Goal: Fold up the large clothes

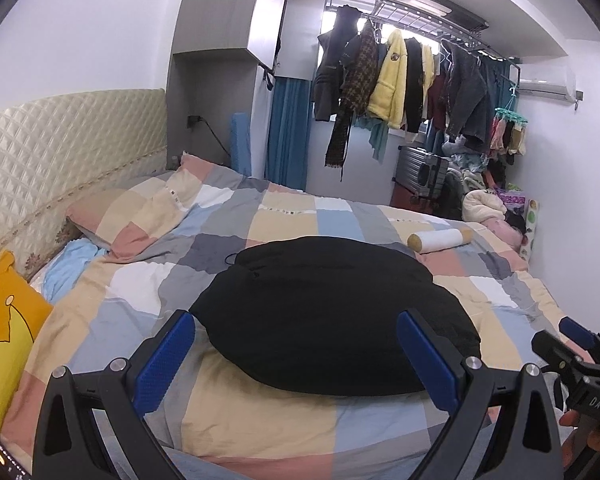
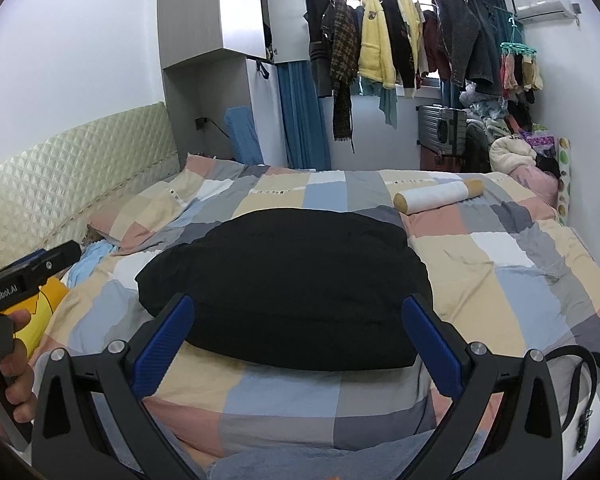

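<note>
A black garment (image 1: 324, 312), folded into a compact thick bundle, lies on the checked bedspread (image 1: 260, 416); it also shows in the right wrist view (image 2: 288, 288). My left gripper (image 1: 296, 344) is open and empty, its blue pads just short of the bundle's near edge. My right gripper (image 2: 296, 332) is open and empty, also at the bundle's near edge. The right gripper shows at the right edge of the left wrist view (image 1: 580, 356), and the left gripper at the left edge of the right wrist view (image 2: 32, 268).
A checked pillow (image 1: 140, 212) and a yellow cushion (image 1: 8, 332) lie near the quilted headboard (image 1: 60, 152). A white bolster (image 2: 440, 196) lies on the far right of the bed. A black belt (image 2: 588, 392) lies at the near right. Clothes hang on a rack (image 2: 400, 36).
</note>
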Demonstrator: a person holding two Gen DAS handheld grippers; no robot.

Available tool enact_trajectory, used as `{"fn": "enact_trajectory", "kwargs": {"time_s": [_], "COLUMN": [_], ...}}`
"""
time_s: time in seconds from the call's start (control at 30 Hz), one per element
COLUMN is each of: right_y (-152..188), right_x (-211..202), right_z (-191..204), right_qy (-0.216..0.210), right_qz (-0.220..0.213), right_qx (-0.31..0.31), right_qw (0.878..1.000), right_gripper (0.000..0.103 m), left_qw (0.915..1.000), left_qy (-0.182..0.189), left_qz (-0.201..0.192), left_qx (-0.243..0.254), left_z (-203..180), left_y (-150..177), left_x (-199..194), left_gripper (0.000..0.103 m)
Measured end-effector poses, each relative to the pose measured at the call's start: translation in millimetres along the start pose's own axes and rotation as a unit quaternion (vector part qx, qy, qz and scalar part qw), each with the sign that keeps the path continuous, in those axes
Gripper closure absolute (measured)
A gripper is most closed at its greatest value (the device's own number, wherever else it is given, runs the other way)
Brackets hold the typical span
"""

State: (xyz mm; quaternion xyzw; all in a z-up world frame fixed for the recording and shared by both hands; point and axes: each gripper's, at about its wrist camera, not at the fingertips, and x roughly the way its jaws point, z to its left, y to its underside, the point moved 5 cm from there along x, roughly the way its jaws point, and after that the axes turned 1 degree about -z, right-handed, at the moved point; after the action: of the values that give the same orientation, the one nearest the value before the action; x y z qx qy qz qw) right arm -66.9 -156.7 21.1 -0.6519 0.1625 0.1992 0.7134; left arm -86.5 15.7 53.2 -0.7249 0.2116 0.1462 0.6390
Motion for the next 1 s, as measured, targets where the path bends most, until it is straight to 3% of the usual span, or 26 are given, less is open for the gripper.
{"fn": "enact_trajectory", "kwargs": {"time_s": [1.0], "right_y": [3], "right_x": [2], "right_z": [-4], "right_qy": [0.015], "right_qz": [0.011], "right_qx": [0.001], "right_qw": [1.000], "right_gripper": [0.000], "left_qw": [0.9998], "left_qy": [-0.002], "left_qz": [0.020], "left_qx": [-0.004], "left_z": [0], "left_y": [5], "left_x": [11], "left_gripper": [0.001]}}
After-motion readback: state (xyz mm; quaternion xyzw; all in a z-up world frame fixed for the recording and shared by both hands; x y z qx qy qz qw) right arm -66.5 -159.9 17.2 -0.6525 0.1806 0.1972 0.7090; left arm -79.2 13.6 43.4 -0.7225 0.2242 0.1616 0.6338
